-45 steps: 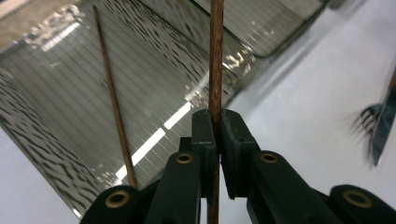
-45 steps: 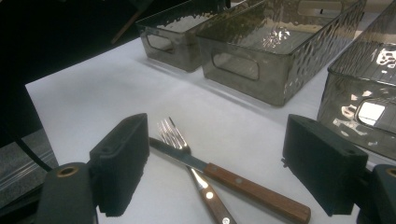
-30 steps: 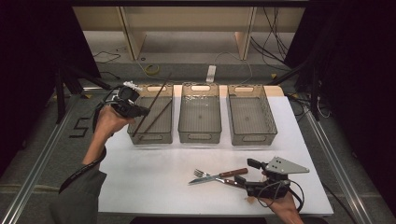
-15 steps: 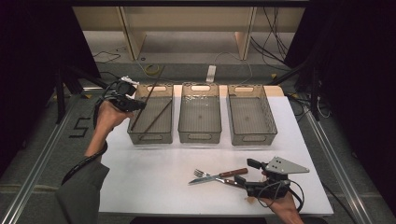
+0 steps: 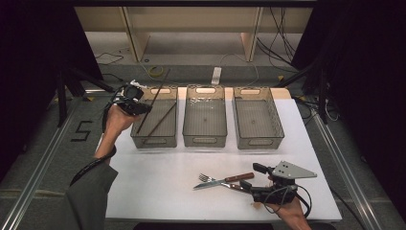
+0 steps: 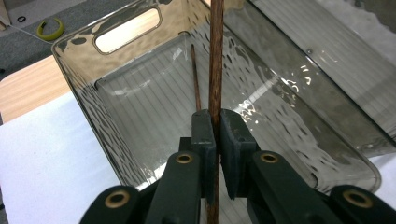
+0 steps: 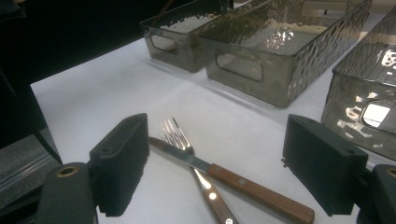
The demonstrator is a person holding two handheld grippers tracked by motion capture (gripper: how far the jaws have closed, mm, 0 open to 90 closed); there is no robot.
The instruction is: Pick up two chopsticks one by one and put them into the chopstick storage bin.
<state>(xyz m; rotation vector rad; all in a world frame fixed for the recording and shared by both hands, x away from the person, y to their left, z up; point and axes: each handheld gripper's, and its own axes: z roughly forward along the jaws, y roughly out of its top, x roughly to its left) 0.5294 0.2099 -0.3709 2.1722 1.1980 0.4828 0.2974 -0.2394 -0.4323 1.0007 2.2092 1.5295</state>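
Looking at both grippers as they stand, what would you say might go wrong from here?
The left gripper clamps a chopstick near one end, so it may pivot or snag the left bin's wall. The right gripper, jaws open, straddles a fork crossed under a knife; closing may grab both.

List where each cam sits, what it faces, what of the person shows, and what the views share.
High view: above the person's side, looking forward and down at the white table; forearms, both hands.
Left gripper view: on the left hand-held gripper, facing into the left bin, jaws shut on a chopstick.
Right gripper view: on the right hand-held gripper, jaws open around the knife and fork.
Shared: the left bin.
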